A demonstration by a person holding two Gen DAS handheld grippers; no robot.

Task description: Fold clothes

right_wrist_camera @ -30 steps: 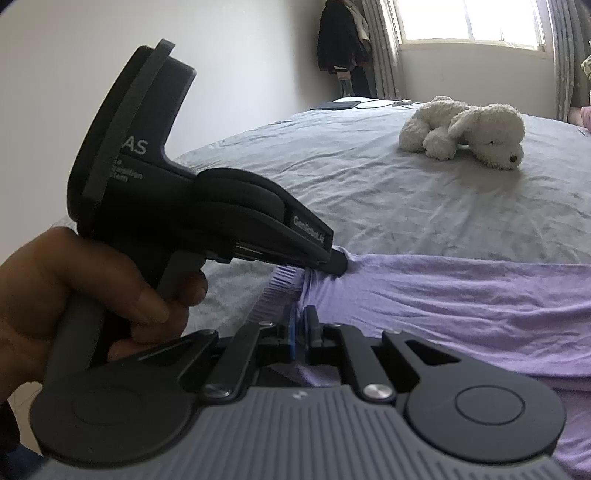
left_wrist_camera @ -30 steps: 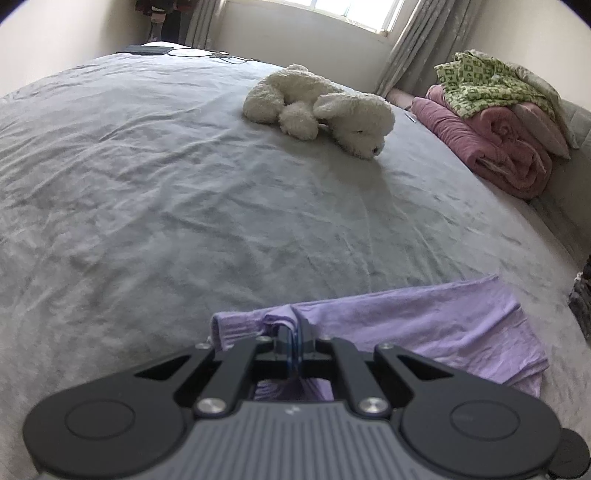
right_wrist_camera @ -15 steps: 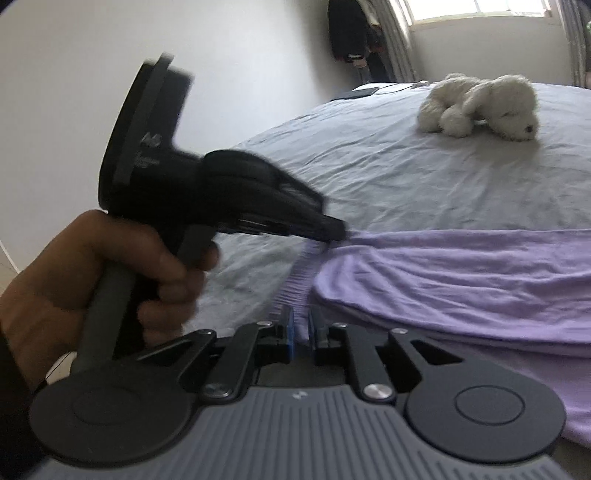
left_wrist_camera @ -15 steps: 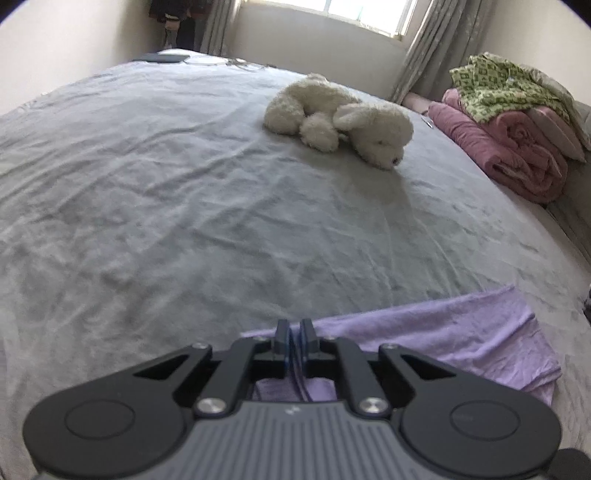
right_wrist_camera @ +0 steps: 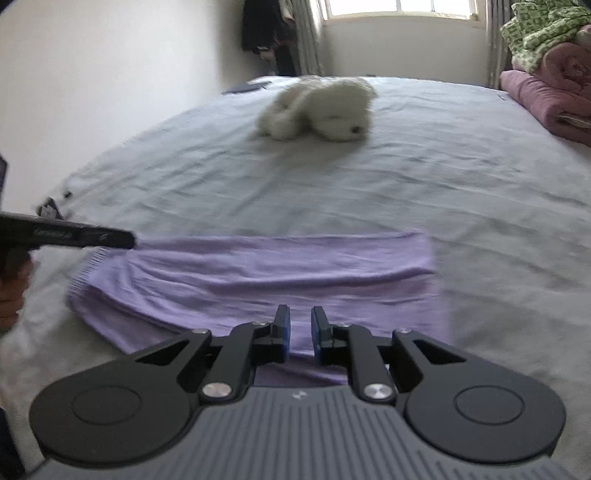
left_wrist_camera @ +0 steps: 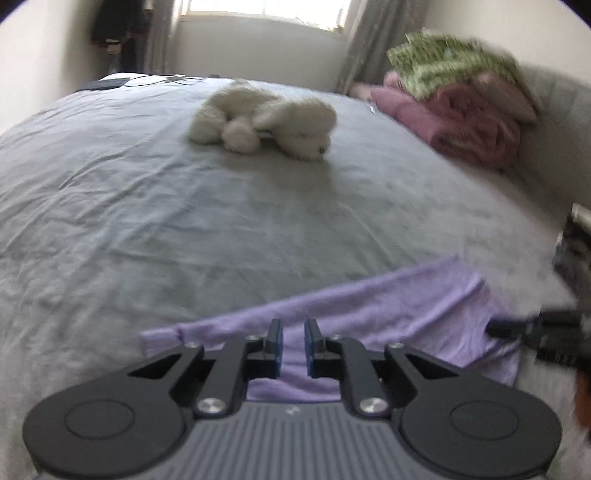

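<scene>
Two grippers hover over a grey bed [left_wrist_camera: 155, 206] filling most of each frame. The left gripper [left_wrist_camera: 293, 345] and right gripper [right_wrist_camera: 300, 334] have just been opening; each shows a small gap with nothing pinched. The purple garment [right_wrist_camera: 258, 273] lies folded flat along the lower centre. A white plush [left_wrist_camera: 266, 118] sits mid-bed; blankets [left_wrist_camera: 465, 107] pile at upper right, below the window [right_wrist_camera: 399, 7].
</scene>
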